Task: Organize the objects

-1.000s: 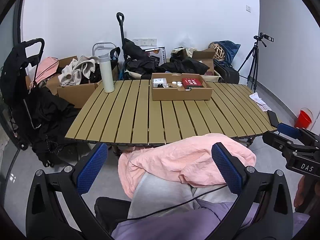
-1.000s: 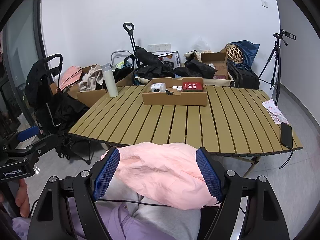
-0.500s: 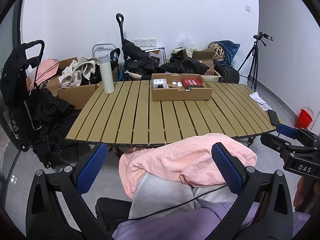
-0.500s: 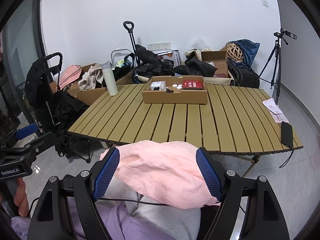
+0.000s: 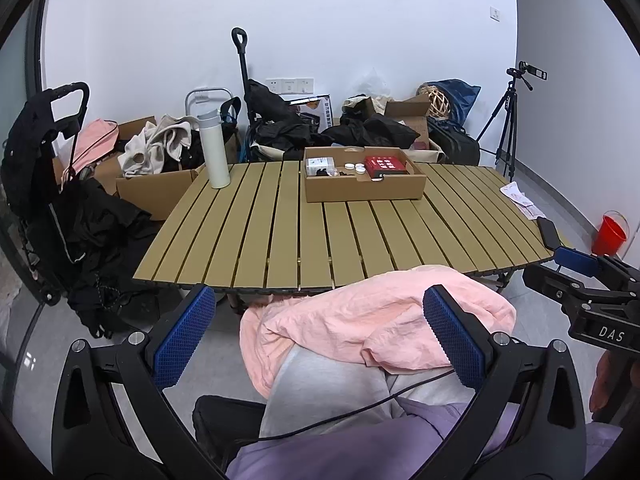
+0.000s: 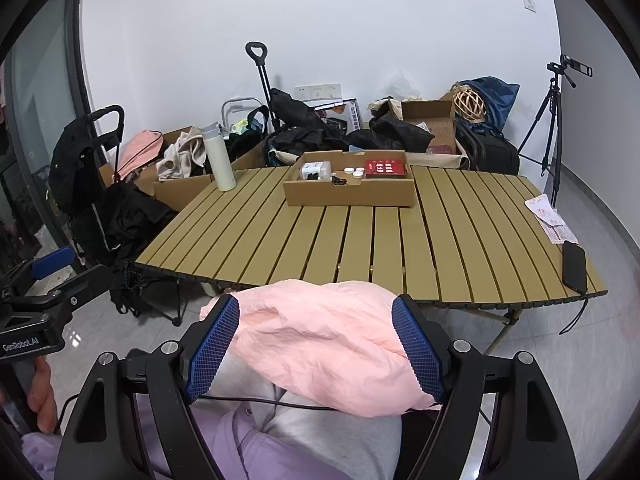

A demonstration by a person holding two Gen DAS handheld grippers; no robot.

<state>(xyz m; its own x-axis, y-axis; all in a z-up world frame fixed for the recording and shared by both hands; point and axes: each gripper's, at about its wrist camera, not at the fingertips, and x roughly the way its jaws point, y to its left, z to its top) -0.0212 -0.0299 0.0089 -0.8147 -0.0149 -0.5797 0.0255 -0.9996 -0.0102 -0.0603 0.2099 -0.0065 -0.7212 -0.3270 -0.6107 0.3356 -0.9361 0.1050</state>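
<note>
Only the left wrist view catches the red bucket [image 5: 609, 230] on the floor off to the right, and it sees the right gripper [image 5: 576, 261] poking in from that side. The right wrist view gets the dark door frame at left and the left gripper [image 6: 54, 258] coming in at the left edge. It also shows the black phone [image 6: 575, 267] in full, flat at the desk's right near corner; the left view only clips it.

Jaws: both sets are spread wide and pinching nothing. Each gripper hangs in front of the desk [image 5: 340, 232], above the person's lap, with a bunched-up pink cloth [image 6: 332, 340] sitting on grey trousers in the gap between the blue pads. From here I can't tell if the pads actually touch the cloth. A thin black cable runs across the lap under it.

The stuff to organize is in the shallow cardboard box [image 5: 362, 188] toward the back middle of the desk: a red flat box [image 5: 387, 165] at its right end, a couple of small white round caps [image 5: 355, 167] in the middle, a small white box [image 5: 320, 164] at the left, plus some tiny dark bits I can't make out. A white bottle [image 5: 214, 152] stands upright at the far left corner, well apart from the box. Papers [image 6: 550, 220] hang at the right edge.

Behind the desk it's a heap of cardboard boxes, black bags, clothes, a wicker ball and a tripod [image 5: 508, 120].
</note>
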